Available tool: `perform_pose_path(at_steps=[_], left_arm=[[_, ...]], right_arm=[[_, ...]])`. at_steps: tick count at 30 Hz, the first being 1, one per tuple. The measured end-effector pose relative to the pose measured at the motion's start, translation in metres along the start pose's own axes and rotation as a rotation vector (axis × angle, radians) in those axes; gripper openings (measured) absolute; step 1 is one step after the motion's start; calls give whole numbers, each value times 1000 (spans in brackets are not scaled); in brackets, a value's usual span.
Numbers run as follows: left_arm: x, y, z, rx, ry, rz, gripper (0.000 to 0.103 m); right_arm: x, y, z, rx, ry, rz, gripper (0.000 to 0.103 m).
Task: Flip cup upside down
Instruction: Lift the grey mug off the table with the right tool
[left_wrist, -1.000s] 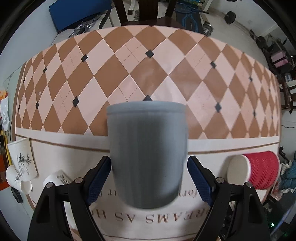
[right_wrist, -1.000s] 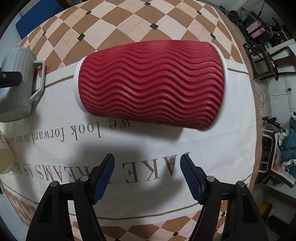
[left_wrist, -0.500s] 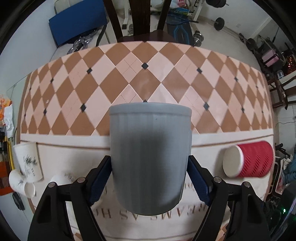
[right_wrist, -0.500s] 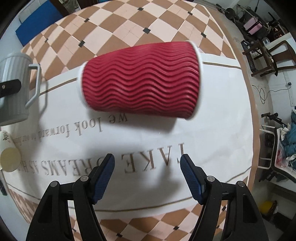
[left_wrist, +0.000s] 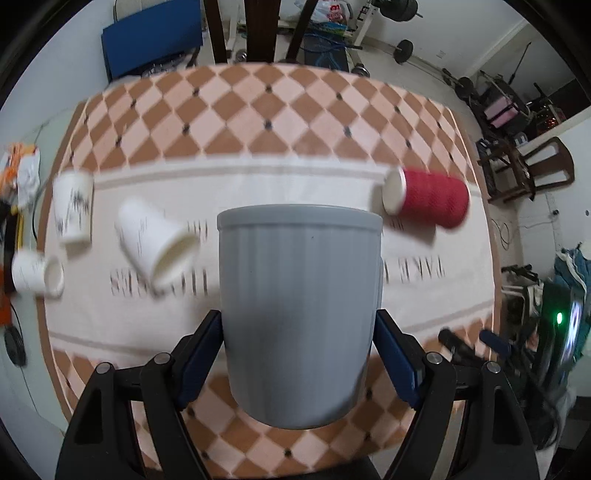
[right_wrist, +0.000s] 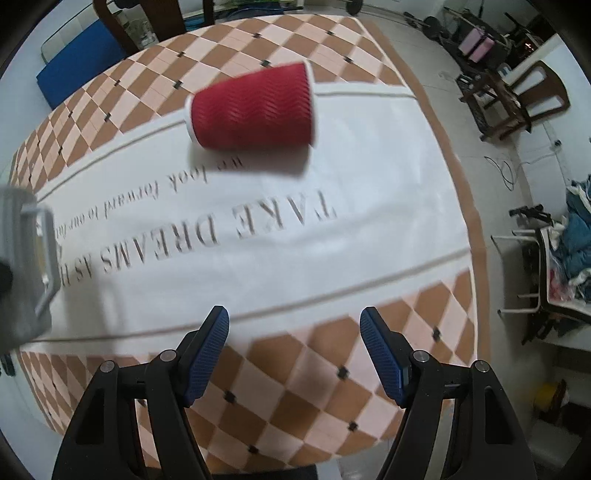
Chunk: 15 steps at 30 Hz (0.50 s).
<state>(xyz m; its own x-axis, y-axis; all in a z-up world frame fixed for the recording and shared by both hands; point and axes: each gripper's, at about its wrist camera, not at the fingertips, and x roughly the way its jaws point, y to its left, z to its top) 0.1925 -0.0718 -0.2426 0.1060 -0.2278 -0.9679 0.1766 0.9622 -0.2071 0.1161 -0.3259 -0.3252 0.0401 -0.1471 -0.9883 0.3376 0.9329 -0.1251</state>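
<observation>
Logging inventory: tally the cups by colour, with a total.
Grey: 1, the grey mug held in the left gripper.
Red: 1, the red cup lying on its side.
White: 3, white paper cups.
Total: 5.

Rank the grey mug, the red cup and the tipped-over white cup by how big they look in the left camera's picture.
1. grey mug, by far the largest, though it sits right at the lens in the left gripper.
2 and 3. red cup and tipped-over white cup look about alike; blur and differing distance keep me from ranking them.
</observation>
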Motion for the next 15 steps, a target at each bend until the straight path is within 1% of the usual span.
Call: perform_pose_path(at_steps=[1, 2, 4, 7, 9, 11, 15], left_arm=[[2, 1, -9, -8, 11, -12, 79], [3, 0, -18, -17, 21, -24, 79], [13, 4, -35, -41, 46, -51, 79], [29, 5, -55, -94, 86, -114, 79], [39, 4, -64, -119, 109, -159, 79], [48, 1, -72, -127, 129, -186, 79], [61, 0, -80, -119, 145, -215, 80]], right_arm=[[1, 1, -5, 7, 3, -5, 75], [1, -4, -15, 18, 7, -7, 75], [5, -14, -24, 32, 11, -17, 75], [13, -21, -37, 46, 26, -27, 75], [17, -23, -43, 47, 36, -38, 75], [23, -23, -48, 49, 48, -48, 75], [28, -25, -54, 53, 57, -58, 75]])
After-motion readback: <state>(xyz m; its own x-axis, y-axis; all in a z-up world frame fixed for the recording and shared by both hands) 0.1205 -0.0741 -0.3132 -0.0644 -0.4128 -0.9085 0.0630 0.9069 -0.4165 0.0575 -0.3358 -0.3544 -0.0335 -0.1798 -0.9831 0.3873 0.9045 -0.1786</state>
